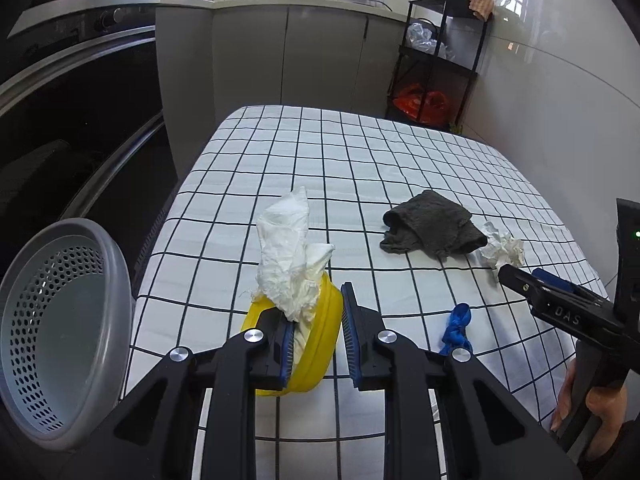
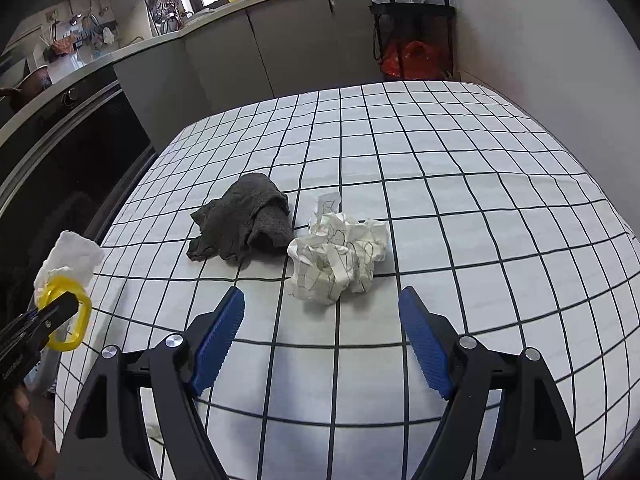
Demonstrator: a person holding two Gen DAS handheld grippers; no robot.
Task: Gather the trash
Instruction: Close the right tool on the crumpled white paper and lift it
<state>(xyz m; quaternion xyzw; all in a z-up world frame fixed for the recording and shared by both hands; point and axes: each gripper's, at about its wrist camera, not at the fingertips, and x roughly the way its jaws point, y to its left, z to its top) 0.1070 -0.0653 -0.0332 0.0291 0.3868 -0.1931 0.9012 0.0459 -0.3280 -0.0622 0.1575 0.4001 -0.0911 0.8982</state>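
My left gripper [image 1: 316, 340] is shut on a yellow container [image 1: 316, 344] with white crumpled tissue [image 1: 290, 256] sticking out of it, held above the near left table edge. In the right wrist view the yellow container [image 2: 82, 316] and tissue [image 2: 74, 254] show at far left. My right gripper [image 2: 322, 334] is open and empty, just in front of a crumpled white paper ball [image 2: 338, 258]. That paper ball [image 1: 504, 250] lies right of a dark grey cloth [image 1: 432, 226], which also shows in the right wrist view [image 2: 244, 218]. A blue scrap [image 1: 456, 330] lies near the table front.
A grey perforated bin [image 1: 60, 332] stands at the left, beside the checked table [image 1: 360, 152]. A dark oven front [image 1: 80, 92] and grey cabinets [image 1: 288, 52] lie behind. A black shelf rack [image 1: 440, 52] with bags stands at the far right by the wall.
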